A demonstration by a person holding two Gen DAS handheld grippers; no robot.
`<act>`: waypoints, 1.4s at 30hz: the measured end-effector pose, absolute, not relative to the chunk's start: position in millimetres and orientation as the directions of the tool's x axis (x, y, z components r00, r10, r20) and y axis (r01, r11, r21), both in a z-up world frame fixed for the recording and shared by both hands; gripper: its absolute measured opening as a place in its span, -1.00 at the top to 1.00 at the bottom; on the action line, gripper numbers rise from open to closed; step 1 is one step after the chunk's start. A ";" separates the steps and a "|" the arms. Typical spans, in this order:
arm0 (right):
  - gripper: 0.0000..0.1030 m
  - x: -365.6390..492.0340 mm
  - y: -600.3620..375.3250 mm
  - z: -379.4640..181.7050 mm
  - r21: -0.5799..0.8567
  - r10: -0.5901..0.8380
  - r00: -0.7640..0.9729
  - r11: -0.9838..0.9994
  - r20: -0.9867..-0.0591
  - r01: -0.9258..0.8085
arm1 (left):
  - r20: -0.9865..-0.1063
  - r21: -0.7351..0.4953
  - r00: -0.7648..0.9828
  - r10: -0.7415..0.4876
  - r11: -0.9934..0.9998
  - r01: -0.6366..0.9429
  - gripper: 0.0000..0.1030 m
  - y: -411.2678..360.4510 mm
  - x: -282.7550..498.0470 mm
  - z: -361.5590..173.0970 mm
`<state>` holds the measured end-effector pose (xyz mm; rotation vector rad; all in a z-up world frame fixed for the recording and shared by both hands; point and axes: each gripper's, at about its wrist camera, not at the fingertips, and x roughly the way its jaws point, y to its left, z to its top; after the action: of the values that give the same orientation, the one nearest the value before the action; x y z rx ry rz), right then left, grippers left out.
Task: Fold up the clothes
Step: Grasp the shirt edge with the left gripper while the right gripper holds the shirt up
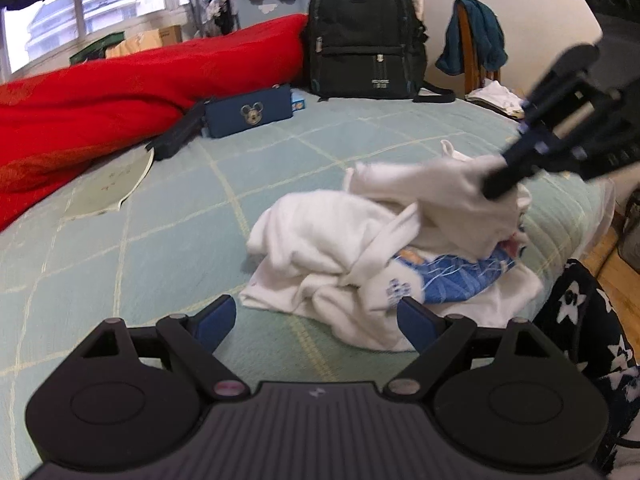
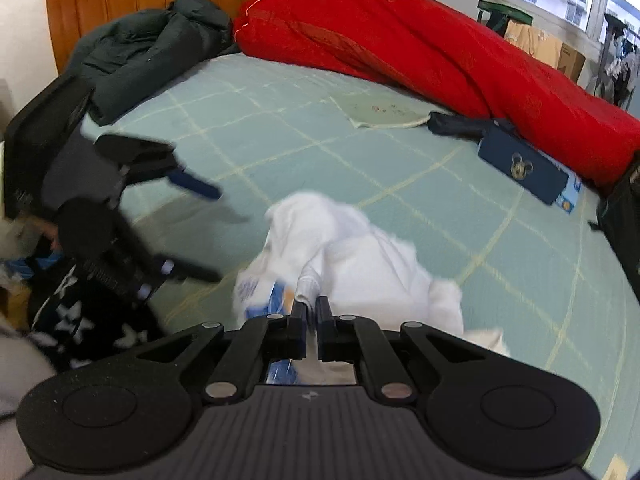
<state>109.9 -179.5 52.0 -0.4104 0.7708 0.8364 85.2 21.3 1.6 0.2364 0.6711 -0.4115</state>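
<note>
White garment (image 1: 360, 240) w/ blue print lies crumpled mid-frame on the green checked bedsheet (image 1: 160, 240). Right gripper (image 2: 311, 308) is clenched on a fold of it, cloth pinched btwn the fingers. Left gripper (image 1: 316, 320) gapes wide at bottom of its view, just short of the cloth, nothing in it. Red quilt (image 1: 140, 92) upper left.

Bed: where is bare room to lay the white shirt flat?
The bedspread is bare between the white shirt, the dark jacket and the red quilt. Crowded along the quilt's foot: a paper sheet, a blue case and a backpack. The right gripper pinches the shirt; the left gripper is open.
</note>
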 end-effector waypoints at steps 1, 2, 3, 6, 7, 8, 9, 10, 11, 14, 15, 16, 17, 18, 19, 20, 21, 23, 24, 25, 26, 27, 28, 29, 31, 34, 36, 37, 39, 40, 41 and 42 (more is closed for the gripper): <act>0.86 105.5 -184.1 48.5 -0.031 0.500 0.428 0.623 -0.753 -0.781 | -0.642 0.089 0.708 -0.293 0.889 0.449 -0.71 17.0 84.0 3.5; 0.86 101.3 -188.8 44.7 -0.029 0.492 0.429 0.631 -0.758 -0.775 | -0.640 0.099 0.710 -0.295 0.884 0.457 -0.71 12.9 82.9 5.0; 0.86 98.3 -194.3 40.4 -0.023 0.487 0.428 0.640 -0.762 -0.768 | -0.638 0.108 0.711 -0.296 0.879 0.464 -0.71 8.8 81.7 6.6; 0.83 91.8 -211.0 36.4 0.019 0.507 0.427 0.660 -0.749 -0.751 | -0.630 0.157 0.720 -0.291 0.860 0.485 -0.71 -6.2 82.0 11.1; 0.76 89.7 -216.6 35.3 0.033 0.515 0.427 0.666 -0.744 -0.745 | -0.625 0.179 0.726 -0.288 0.852 0.492 -0.71 -11.9 82.7 12.2; 0.74 87.6 -222.1 34.2 0.048 0.522 0.427 0.672 -0.738 -0.739 | -0.621 0.199 0.730 -0.286 0.843 0.499 -0.71 -17.2 83.3 13.0; 0.73 85.5 -227.7 33.2 0.063 0.530 0.427 0.678 -0.733 -0.733 | -0.616 0.224 0.735 -0.282 0.832 0.507 -0.70 -22.5 84.4 13.2; 0.72 83.1 -232.1 34.0 0.073 0.539 0.431 0.680 -0.724 -0.729 | -0.612 0.253 0.741 -0.277 0.819 0.515 -0.70 -28.0 86.1 13.1; 0.71 80.5 -236.0 35.3 0.082 0.549 0.435 0.682 -0.713 -0.726 | -0.607 0.282 0.747 -0.272 0.805 0.521 -0.70 -33.6 87.7 13.1; 0.51 73.5 -245.8 39.1 0.100 0.579 0.455 0.684 -0.676 -0.722 | -0.589 0.371 0.767 -0.256 0.757 0.538 -0.70 -49.6 93.1 12.8; 0.48 71.4 -248.8 39.3 0.097 0.579 0.466 0.690 -0.668 -0.718 | -0.577 0.416 0.778 -0.249 0.731 0.542 -0.69 -54.4 96.1 12.0; 0.46 69.7 -252.1 39.1 0.097 0.580 0.475 0.695 -0.661 -0.713 | -0.563 0.461 0.790 -0.241 0.702 0.543 -0.68 -58.8 98.7 10.8; 0.45 68.8 -256.0 38.3 0.104 0.583 0.480 0.700 -0.655 -0.707 | -0.547 0.511 0.804 -0.232 0.668 0.541 -0.67 -63.0 101.5 8.8; 0.45 68.0 -260.0 37.3 0.113 0.586 0.484 0.704 -0.649 -0.701 | -0.530 0.561 0.818 -0.223 0.632 0.535 -0.62 -67.1 104.0 6.3; 0.45 67.6 -263.9 35.9 0.122 0.587 0.489 0.711 -0.645 -0.693 | -0.525 0.590 0.821 -0.226 0.599 0.542 -0.54 -70.5 105.8 4.4; 0.45 67.5 -268.2 33.6 0.128 0.586 0.495 0.718 -0.641 -0.684 | -0.528 0.607 0.816 -0.237 0.566 0.558 -0.50 -73.5 107.7 2.9; 0.45 67.8 -272.5 30.8 0.136 0.585 0.500 0.725 -0.639 -0.675 | -0.531 0.623 0.810 -0.249 0.533 0.573 -0.43 -76.5 109.7 1.5; 0.45 68.7 -281.6 25.9 0.151 0.583 0.506 0.737 -0.636 -0.659 | -0.541 0.646 0.793 -0.281 0.465 0.606 -0.27 -82.1 112.4 -1.0; 0.45 70.1 -285.3 23.6 0.158 0.582 0.508 0.742 -0.636 -0.652 | -0.545 0.651 0.780 -0.310 0.429 0.626 -0.20 -85.1 111.5 -2.0; 0.45 71.8 -289.0 21.2 0.165 0.580 0.509 0.746 -0.636 -0.645 | -0.541 0.662 0.771 -0.335 0.396 0.636 -0.11 -88.1 109.9 -3.5; 0.45 73.4 -292.7 18.8 0.171 0.579 0.510 0.751 -0.636 -0.638 | -0.536 0.672 0.764 -0.358 0.366 0.643 -0.03 -90.7 108.5 -5.0; 0.45 75.0 -296.3 16.5 0.178 0.577 0.512 0.755 -0.636 -0.631 | -0.541 0.669 0.751 -0.377 0.348 0.657 0.22 -92.9 108.6 -5.9; 0.45 77.6 -298.6 14.5 0.184 0.577 0.511 0.758 -0.637 -0.626 | -0.553 0.655 0.735 -0.392 0.340 0.675 0.59 -94.9 109.6 -6.4; 0.45 80.5 -300.4 12.6 0.190 0.576 0.511 0.760 -0.638 -0.621 | -0.569 0.632 0.717 -0.402 0.344 0.694 0.77 -96.2 111.1 -5.9; 0.45 86.3 -303.6 9.1 0.198 0.575 0.510 0.765 -0.640 -0.613 | -0.584 0.578 0.692 -0.424 0.382 0.721 0.91 -93.0 111.8 -1.8; 0.44 96.3 -307.6 4.8 0.195 0.564 0.515 0.773 -0.646 -0.603 | -0.565 0.546 0.704 -0.430 0.446 0.710 0.91 -80.7 109.5 6.2; 0.42 105.5 -311.4 5.0 0.191 0.557 0.526 0.781 -0.643 -0.594 | -0.558 0.524 0.718 -0.417 0.494 0.694 0.91 -66.5 110.0 13.3; 0.38 110.6 -313.9 6.6 0.186 0.553 0.536 0.786 -0.638 -0.590 | -0.556 0.514 0.723 -0.411 0.514 0.687 0.91 -59.6 111.0 16.3; 0.21 121.9 -319.8 10.9 0.173 0.544 0.563 0.797 -0.622 -0.579 | -0.554 0.500 0.731 -0.398 0.543 0.675 0.91 -45.1 109.5 20.7; 0.12 128.9 -323.0 13.2 0.167 0.541 0.579 0.802 -0.610 -0.574 | -0.556 0.491 0.733 -0.393 0.556 0.671 0.91 -39.7 108.7 21.8; 0.11 138.0 -325.7 14.4 0.165 0.540 0.590 0.805 -0.600 -0.569 | -0.557 0.483 0.734 -0.390 0.567 0.667 0.91 -35.5 108.0 22.5; 0.10 147.8 -328.3 15.4 0.165 0.540 0.600 0.809 -0.590 -0.565 | -0.556 0.475 0.735 -0.388 0.578 0.664 0.91 -31.1 107.3 23.0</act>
<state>147.8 -328.3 15.4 -0.0401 0.6706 0.6401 107.3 -31.1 23.0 0.7216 0.4197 -0.6361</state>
